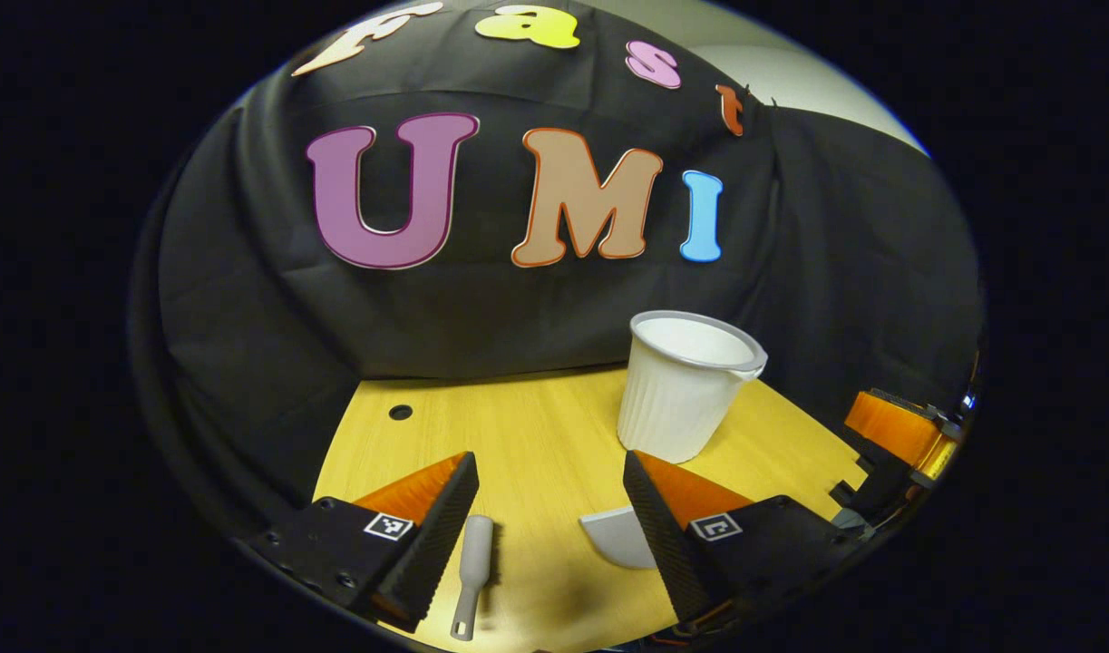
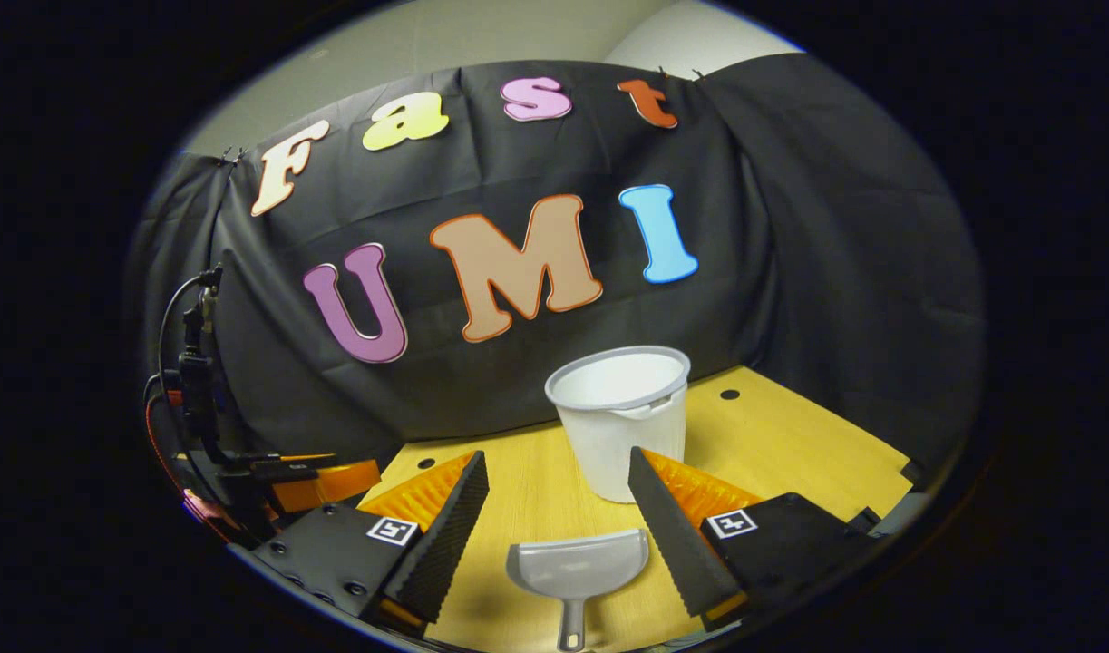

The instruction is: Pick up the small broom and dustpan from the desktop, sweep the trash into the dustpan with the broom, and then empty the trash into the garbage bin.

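At the bottom of the left gripper view, the left gripper (image 1: pixel 549 521) hangs low over the desktop (image 1: pixel 536 426), jaws spread, above the broom (image 1: pixel 472 571) handle, its bristles cut off. In the right gripper view, the right gripper (image 2: pixel 559 521) gapes over the dustpan (image 2: pixel 579 567); behind stands the garbage bin (image 2: pixel 622 417).

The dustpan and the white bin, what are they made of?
The dustpan looks like smooth, pale grey plastic: thin moulded scoop, soft sheen, a hanging hole in the handle. The white bin also looks like plastic, matte, with fine ribs down its wall and a rolled rim. Both are guesses from looks alone.
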`<move>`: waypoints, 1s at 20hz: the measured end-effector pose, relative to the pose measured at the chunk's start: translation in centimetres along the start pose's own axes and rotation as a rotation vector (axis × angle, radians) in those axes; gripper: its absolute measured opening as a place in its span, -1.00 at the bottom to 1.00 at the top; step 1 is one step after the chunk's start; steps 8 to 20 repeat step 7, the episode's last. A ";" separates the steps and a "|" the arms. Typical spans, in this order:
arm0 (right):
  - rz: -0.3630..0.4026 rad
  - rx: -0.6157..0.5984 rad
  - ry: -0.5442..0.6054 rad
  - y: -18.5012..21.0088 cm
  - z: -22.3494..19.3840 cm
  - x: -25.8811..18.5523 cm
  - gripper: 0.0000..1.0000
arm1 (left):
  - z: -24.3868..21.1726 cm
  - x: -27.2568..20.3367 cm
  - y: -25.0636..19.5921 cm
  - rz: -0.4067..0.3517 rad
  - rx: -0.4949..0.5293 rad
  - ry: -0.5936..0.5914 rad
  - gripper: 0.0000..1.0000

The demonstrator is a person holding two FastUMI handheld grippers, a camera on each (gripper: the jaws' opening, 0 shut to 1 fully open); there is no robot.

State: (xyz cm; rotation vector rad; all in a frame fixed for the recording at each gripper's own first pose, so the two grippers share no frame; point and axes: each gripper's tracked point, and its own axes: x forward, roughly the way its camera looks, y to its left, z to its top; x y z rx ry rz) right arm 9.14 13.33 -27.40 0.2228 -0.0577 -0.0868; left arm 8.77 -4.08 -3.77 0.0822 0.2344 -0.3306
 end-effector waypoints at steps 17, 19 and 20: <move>-0.043 0.010 -0.030 -1.6 1.0 -1.7 0.99 | -0.9 -1.1 -0.5 -0.106 0.038 0.021 0.93; -0.043 0.010 -0.030 -1.6 1.0 -1.7 0.99 | -0.9 -1.1 -0.5 -0.106 0.038 0.021 0.93; -0.043 0.010 -0.030 -1.6 1.0 -1.7 0.99 | -0.9 -1.1 -0.5 -0.106 0.038 0.021 0.93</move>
